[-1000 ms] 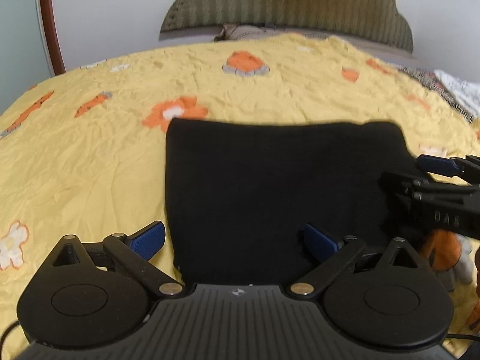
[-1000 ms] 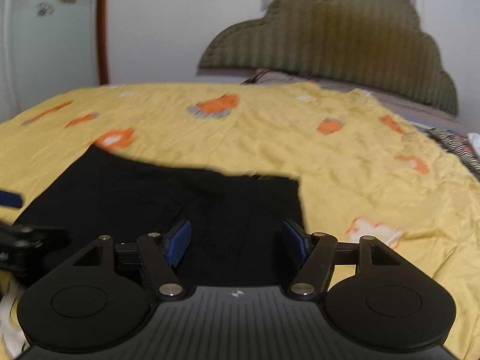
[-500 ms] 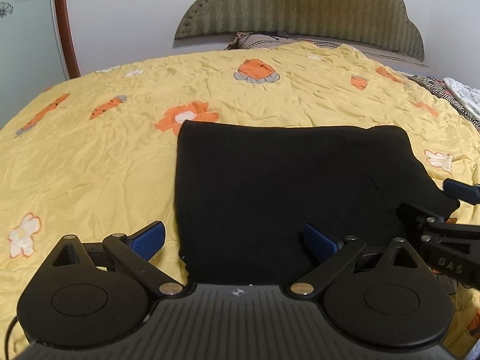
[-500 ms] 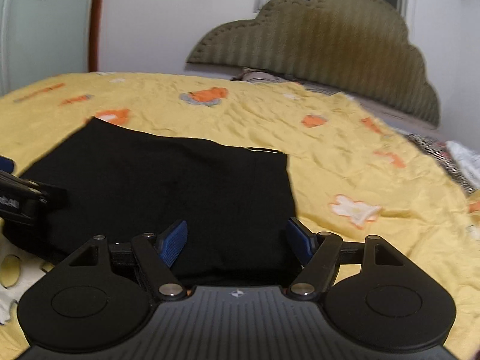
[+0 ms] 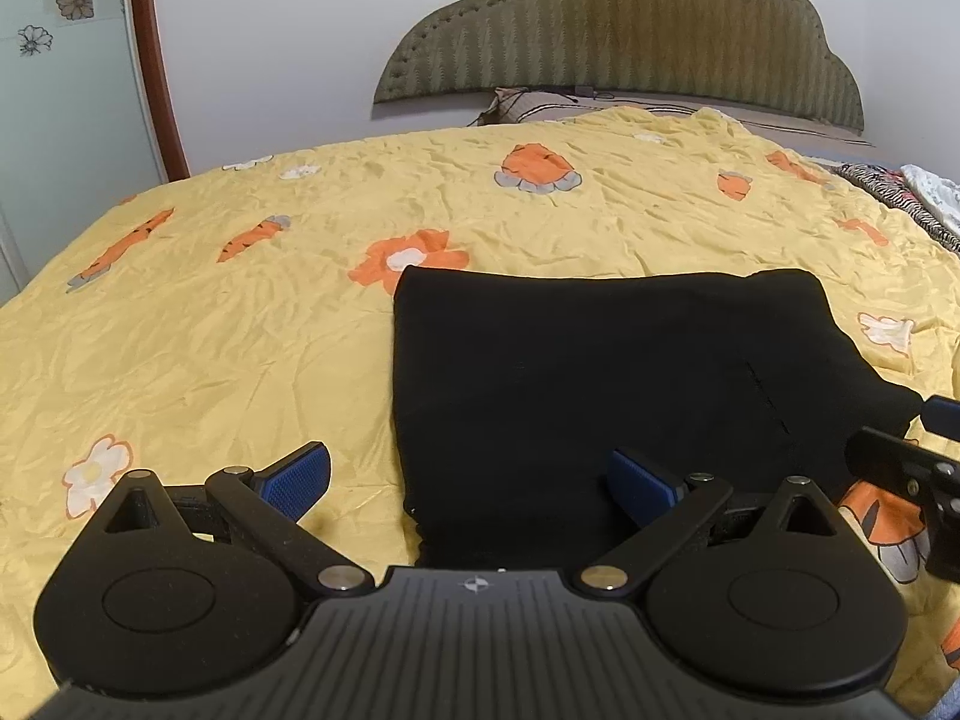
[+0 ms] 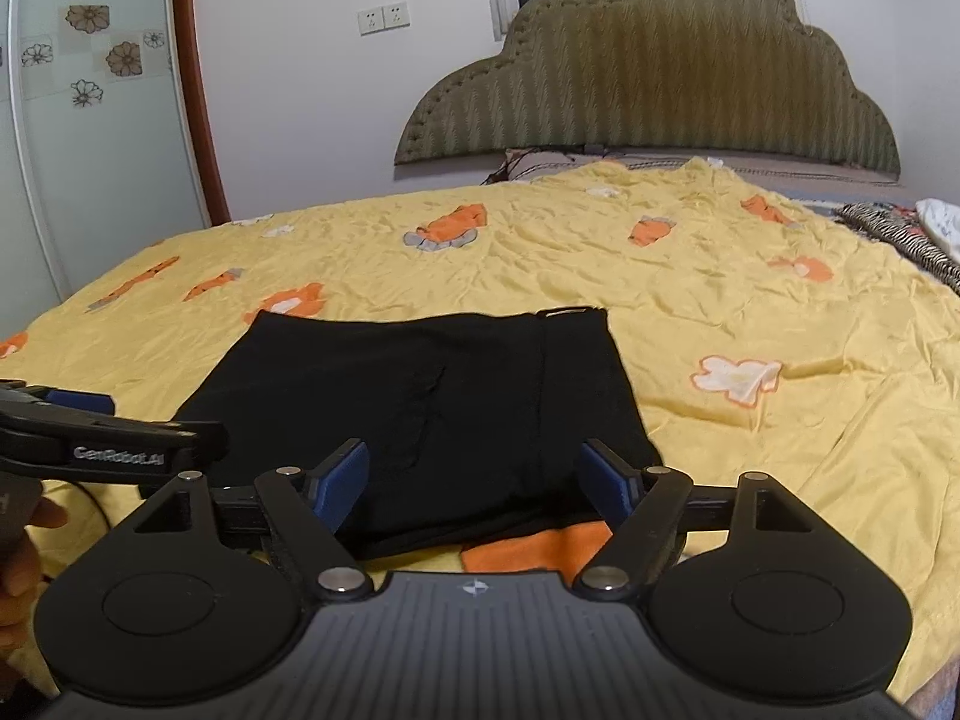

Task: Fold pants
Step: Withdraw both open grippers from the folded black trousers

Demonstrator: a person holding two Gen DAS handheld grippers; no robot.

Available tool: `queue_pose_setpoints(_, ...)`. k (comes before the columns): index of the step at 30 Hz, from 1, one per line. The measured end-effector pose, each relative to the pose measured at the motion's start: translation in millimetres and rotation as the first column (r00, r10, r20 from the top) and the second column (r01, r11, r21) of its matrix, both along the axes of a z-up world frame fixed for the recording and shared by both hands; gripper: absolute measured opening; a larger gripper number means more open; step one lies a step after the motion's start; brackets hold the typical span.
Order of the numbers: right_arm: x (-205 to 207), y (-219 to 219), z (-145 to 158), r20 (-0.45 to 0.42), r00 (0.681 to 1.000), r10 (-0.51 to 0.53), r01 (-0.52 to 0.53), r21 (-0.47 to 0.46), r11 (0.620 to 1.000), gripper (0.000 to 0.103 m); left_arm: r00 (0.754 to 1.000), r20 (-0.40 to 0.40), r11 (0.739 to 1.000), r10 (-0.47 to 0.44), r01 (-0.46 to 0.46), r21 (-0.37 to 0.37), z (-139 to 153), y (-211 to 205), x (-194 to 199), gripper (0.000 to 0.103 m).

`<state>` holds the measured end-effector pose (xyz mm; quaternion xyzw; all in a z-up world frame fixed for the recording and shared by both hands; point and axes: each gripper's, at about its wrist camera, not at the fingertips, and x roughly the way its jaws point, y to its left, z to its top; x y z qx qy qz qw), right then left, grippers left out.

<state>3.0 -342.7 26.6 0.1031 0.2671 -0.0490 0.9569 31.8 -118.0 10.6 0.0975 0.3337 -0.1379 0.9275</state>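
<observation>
Your yellow bedspread (image 5: pixel 240 360) fills both views, with the black pants (image 5: pixel 600 372) lying mid-frame as a compact folded rectangle, so the folding looks nearly finished. Your left gripper (image 5: pixel 468 477) stands spread wide with nothing pinched; your right gripper (image 6: pixel 474 477) is opening, clear of the cloth. Next, judge whether another fold or smoothing is needed. The headboard (image 6: pixel 648 72) at the top is well apart; nothing blocks you.
</observation>
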Motion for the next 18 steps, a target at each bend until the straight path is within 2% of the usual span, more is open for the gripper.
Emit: queue_pose_setpoints(18,-5.0,17.4,4.6,0.013,1.0,0.029,-0.028,-0.055,0.998,0.077,1.0,0.008,1.0,0.004,-0.004,0.016,1.3,0.0,-2.3,0.101)
